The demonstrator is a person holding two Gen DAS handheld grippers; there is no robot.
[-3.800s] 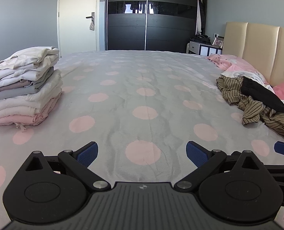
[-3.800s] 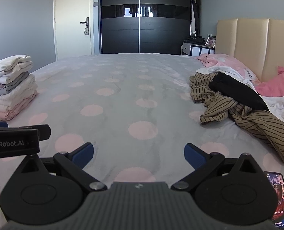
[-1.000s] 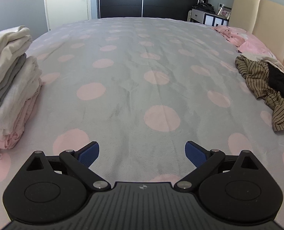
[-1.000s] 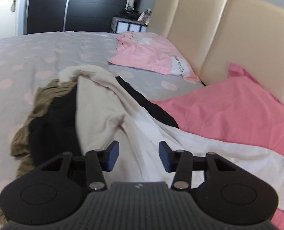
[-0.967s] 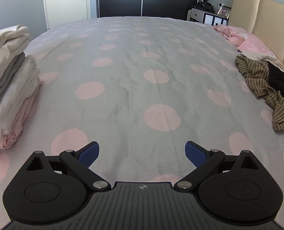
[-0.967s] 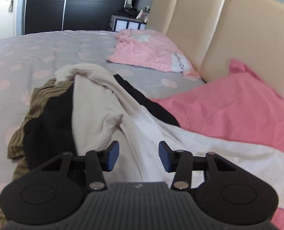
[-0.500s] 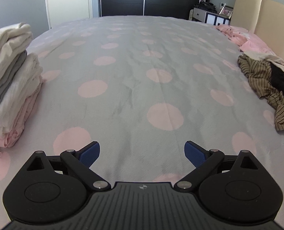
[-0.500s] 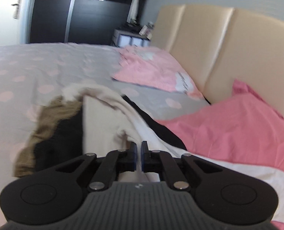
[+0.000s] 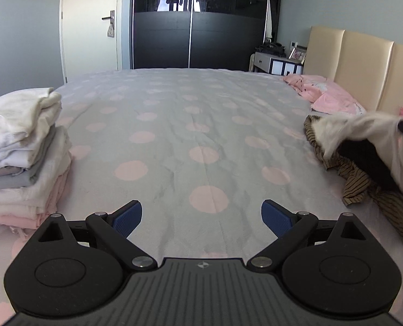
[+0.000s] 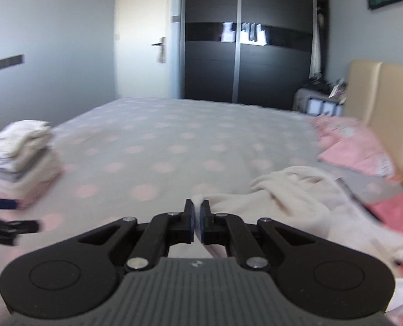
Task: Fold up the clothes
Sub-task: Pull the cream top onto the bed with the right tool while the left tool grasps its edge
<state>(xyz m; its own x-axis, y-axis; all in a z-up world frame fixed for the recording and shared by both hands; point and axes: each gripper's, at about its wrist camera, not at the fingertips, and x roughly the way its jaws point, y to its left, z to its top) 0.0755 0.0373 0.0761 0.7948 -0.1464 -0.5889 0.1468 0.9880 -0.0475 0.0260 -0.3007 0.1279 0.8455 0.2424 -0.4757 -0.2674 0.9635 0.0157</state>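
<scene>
Cream garment [image 10: 296, 195] pinched at one edge between the closed fingers of the right claw [image 10: 197, 216], lifted off the heap and trailing back to the right across the bed. Seen from the left wrist view as well, the same cream cloth [image 9: 375, 130] draped up over the pile at the right edge of the bed, with a striped brown garment [image 9: 356, 179] and something black [image 9: 364, 152] lying beneath it. Left claw [image 9: 201, 217] spread wide, blue pads [image 9: 126, 216] well apart, holding nothing, hovering low over the grey bedspread with pink dots [image 9: 196, 125]. Stack of folded clothes [image 9: 19, 149] at the left side of the bed, white and grey layers on top, pink at the bottom, well apart from the loose heap. Pink pillows [image 10: 364, 149] against the beige padded headboard [image 9: 364, 68] on the right. Beyond the foot of the bed, a dark wardrobe [image 9: 193, 21] with sliding doors, a pale door [image 9: 90, 21] beside it, and a small bedside cabinet [image 9: 274, 62] near the headboard. Right wrist view blurred.
</scene>
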